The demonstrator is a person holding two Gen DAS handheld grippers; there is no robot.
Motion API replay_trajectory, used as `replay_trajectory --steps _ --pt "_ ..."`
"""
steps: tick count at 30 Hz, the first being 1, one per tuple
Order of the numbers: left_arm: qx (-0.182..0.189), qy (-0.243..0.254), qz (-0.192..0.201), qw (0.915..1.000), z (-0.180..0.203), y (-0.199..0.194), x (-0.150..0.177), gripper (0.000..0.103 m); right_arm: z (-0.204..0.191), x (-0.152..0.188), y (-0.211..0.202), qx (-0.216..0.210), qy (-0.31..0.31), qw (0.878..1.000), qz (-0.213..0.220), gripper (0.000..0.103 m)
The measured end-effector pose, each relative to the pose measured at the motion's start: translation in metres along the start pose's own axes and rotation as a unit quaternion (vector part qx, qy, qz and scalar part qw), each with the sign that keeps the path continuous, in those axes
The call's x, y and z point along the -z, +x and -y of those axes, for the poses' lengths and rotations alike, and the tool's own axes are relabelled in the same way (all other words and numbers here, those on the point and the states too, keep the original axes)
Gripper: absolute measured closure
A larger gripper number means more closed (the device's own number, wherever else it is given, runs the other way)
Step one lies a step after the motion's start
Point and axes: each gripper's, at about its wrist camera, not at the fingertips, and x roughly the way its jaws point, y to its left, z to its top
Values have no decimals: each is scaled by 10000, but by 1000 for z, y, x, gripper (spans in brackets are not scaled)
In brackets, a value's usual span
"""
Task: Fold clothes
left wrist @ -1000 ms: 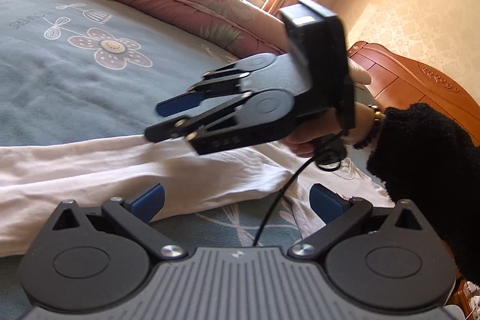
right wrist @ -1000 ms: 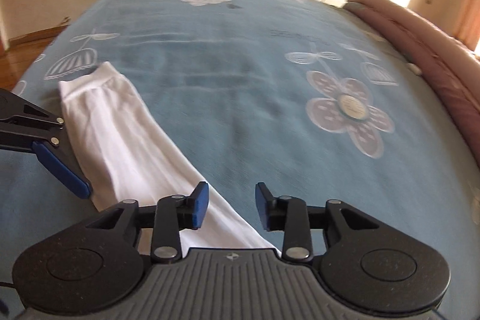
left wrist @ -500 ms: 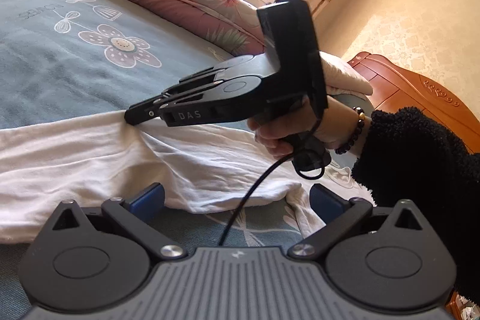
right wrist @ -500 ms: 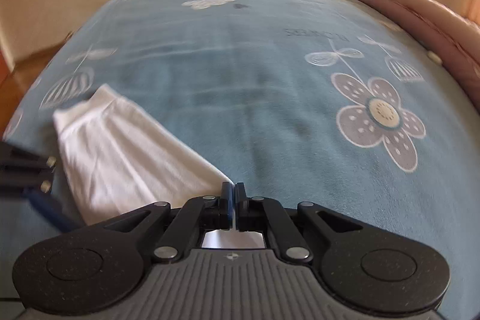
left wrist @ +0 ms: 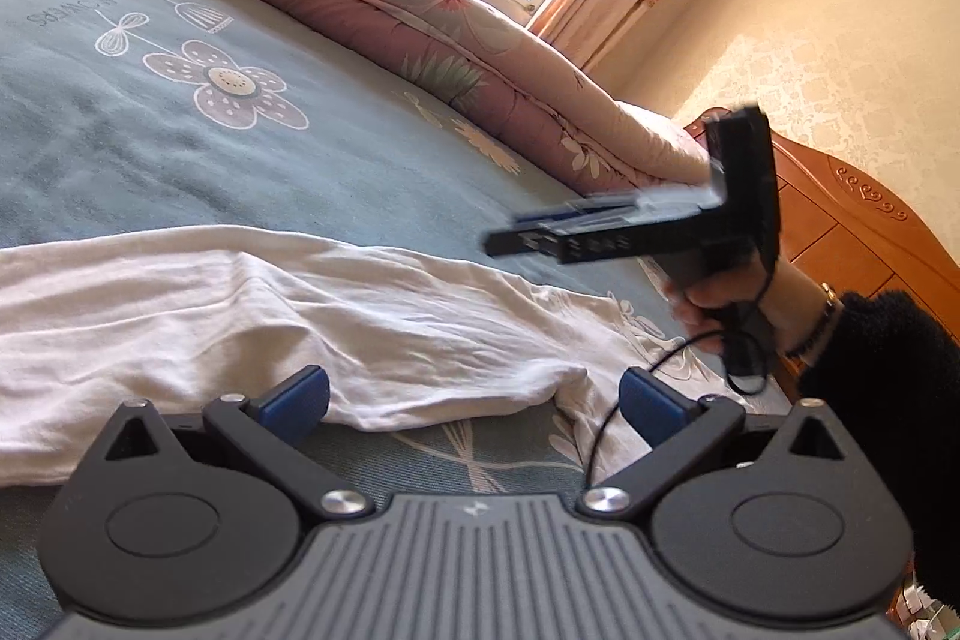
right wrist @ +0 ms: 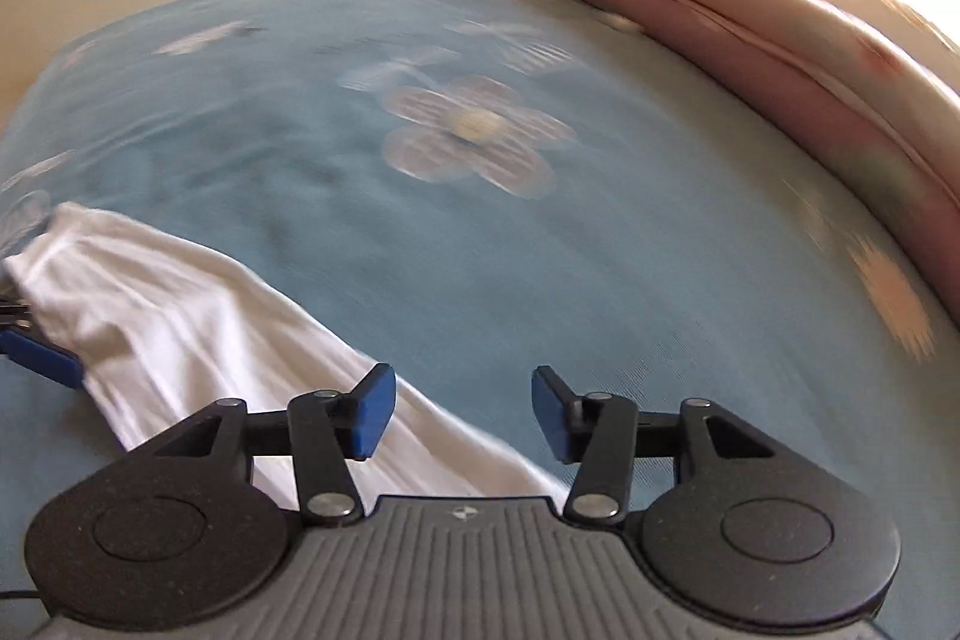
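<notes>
A white garment (left wrist: 252,304) lies long and wrinkled across the blue bedspread; in the right wrist view the white garment (right wrist: 180,328) runs from the left edge down under the gripper. My left gripper (left wrist: 474,397) is open, low over the garment's near edge, nothing between its fingers. My right gripper (right wrist: 462,412) is open above the garment's edge, holding nothing. In the left wrist view the right gripper (left wrist: 540,229) hangs blurred in the air above the cloth, held by a hand in a black sleeve (left wrist: 888,376).
The blue bedspread (left wrist: 150,148) has flower prints. A rolled pink quilt (left wrist: 384,10) lies along the far side under a window with curtains. A wooden headboard (left wrist: 858,226) stands at the right. A black cable (left wrist: 606,430) trails over the cloth.
My right gripper, shut on the cloth half a second ago, has opened, let go and lifted away to the right. The garment has settled flat. The left gripper stays open.
</notes>
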Motion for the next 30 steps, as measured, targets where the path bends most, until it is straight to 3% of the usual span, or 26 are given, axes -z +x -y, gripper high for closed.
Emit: replay_trajectory --steps 3,7,11,15,20,23,27,30 --pt "-11 16 -42 10000 2 4 0 1 36 40 -9 255 1108 9932 -236 34" --pt "-83 55 -131 9999 5 11 2 1 56 71 12 535 1893 9796 -414 34" --pt "-185 153 -232 9994 9 17 3 1 67 59 45 838 2144 9731 -123 1" --pt "-186 188 -230 9994 10 18 3 1 70 43 53 878 2098 9737 -106 0" --pt "-128 162 -168 9996 9 14 3 1 77 54 -1 918 2216 9703 320 0" --pt "-93 135 -156 9997 10 16 3 1 85 78 -24 1145 2552 9601 58 0" --pt "-97 202 -223 9995 14 19 4 1 95 117 -24 1063 3139 9428 -368 0" --pt "-148 245 -279 9992 15 22 5 1 97 125 -10 1330 3071 9419 -291 0"
